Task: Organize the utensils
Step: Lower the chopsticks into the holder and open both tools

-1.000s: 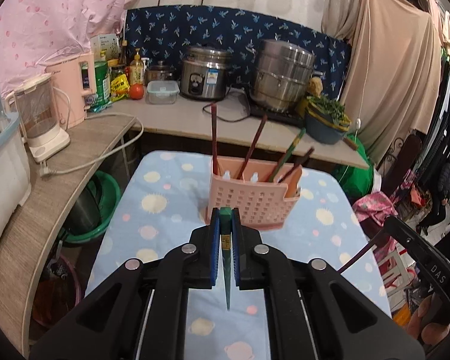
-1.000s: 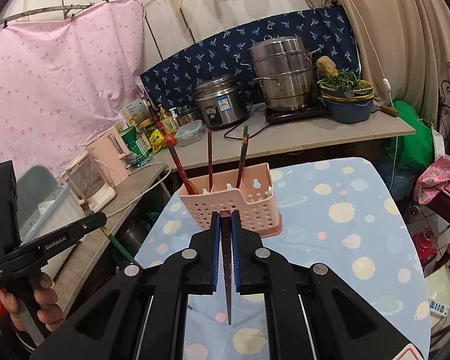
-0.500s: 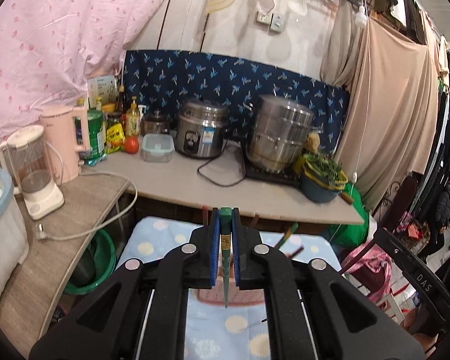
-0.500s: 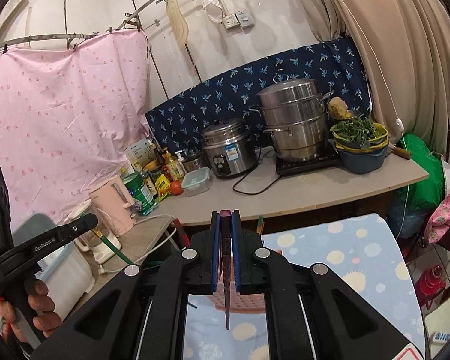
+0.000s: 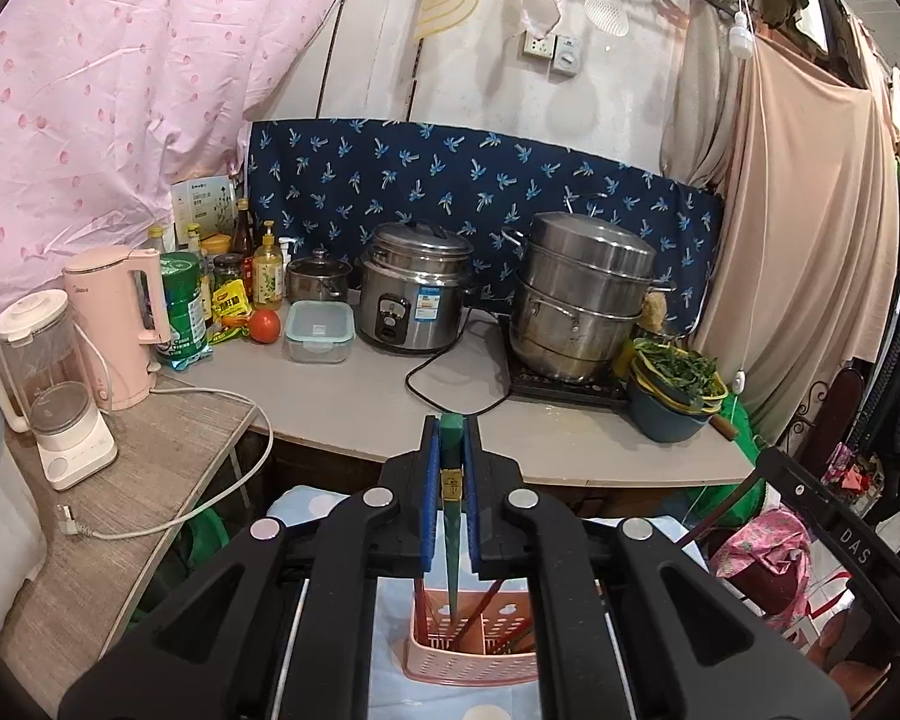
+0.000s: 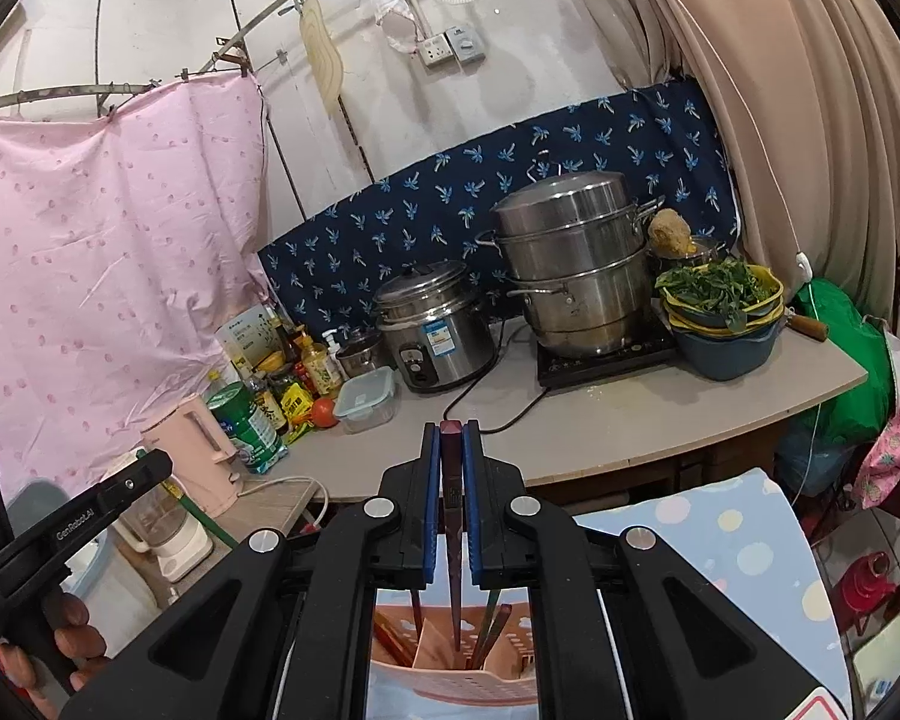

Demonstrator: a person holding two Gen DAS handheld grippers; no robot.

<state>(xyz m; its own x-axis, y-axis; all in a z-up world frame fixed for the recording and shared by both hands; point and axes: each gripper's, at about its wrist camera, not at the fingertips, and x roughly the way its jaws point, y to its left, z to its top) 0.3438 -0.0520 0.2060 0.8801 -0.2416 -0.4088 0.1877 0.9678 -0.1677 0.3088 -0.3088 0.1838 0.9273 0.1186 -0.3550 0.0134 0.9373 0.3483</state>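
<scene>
My left gripper (image 5: 450, 450) is shut on a green chopstick (image 5: 450, 516) that points down over the pink slotted utensil basket (image 5: 474, 663). My right gripper (image 6: 452, 450) is shut on a dark red-brown chopstick (image 6: 453, 564) whose tip hangs over the same basket (image 6: 450, 681). The basket stands on the blue dotted table (image 6: 744, 546) and holds several chopsticks. The right gripper's body (image 5: 840, 528) shows at the right of the left wrist view; the left gripper's body (image 6: 78, 522) shows at the left of the right wrist view.
Behind the table a counter (image 5: 390, 402) carries a rice cooker (image 5: 417, 294), a steel steamer pot (image 5: 582, 294), a bowl of greens (image 5: 672, 384), a lidded box (image 5: 319, 331), bottles, a pink kettle (image 5: 120, 324) and a blender (image 5: 48, 384).
Both grippers have risen and come in over the basket, so the views now look across at the counter, with the basket low between the jaws. Both chopsticks stay gripped.
</scene>
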